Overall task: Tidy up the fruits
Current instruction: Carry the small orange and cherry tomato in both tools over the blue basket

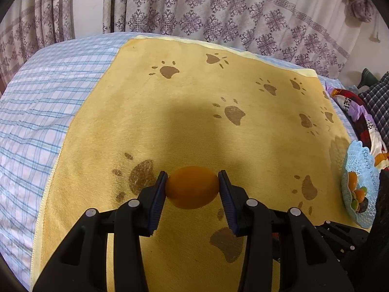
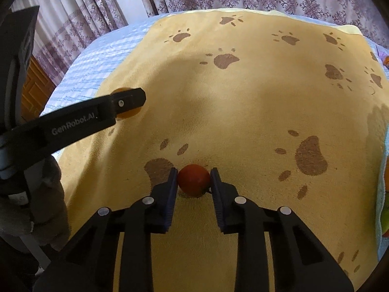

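Black fingers (image 2: 193, 180) of the right hand pinch a small red fruit (image 2: 193, 179) near the blanket's (image 2: 243, 112) front edge; left fingers (image 1: 192, 186) pinch an orange fruit (image 1: 192, 187); squeezing too hard could squash them, or they could slip and roll off the bed.

White lettering "GenRobot.AI" on the black side of the left gripper (image 2: 131, 102), seen from the right wrist view. Last letters partly cut by a joint. No other legible text.
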Demonstrator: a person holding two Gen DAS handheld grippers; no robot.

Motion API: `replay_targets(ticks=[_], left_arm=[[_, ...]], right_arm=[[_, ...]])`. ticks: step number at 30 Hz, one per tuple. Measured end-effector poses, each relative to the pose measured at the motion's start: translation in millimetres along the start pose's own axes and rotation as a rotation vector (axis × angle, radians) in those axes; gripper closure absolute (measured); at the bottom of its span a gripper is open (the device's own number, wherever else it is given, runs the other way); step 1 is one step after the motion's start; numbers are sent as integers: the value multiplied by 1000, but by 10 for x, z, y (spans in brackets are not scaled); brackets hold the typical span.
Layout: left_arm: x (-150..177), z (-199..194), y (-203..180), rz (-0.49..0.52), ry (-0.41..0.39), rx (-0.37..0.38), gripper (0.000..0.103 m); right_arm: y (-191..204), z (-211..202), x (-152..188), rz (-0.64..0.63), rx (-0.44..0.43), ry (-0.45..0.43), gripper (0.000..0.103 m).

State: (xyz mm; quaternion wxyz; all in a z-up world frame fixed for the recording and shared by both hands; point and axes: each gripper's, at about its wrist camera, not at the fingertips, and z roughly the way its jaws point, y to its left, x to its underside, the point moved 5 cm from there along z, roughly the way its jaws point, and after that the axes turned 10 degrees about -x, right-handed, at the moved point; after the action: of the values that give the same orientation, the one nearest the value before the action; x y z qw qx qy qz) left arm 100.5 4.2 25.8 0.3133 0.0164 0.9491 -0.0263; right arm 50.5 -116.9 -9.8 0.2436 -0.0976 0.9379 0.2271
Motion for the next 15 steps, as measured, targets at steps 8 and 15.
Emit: replay_targets(ticks=[8,15], left_arm=[[-5,-80,-69,15,-10,2,60],[6,-147,-224,48,-16,13,60]], right_arm=[[-76,-270,27,35,-10,-46,75],[-224,-535,50,76,-2,-92,75]])
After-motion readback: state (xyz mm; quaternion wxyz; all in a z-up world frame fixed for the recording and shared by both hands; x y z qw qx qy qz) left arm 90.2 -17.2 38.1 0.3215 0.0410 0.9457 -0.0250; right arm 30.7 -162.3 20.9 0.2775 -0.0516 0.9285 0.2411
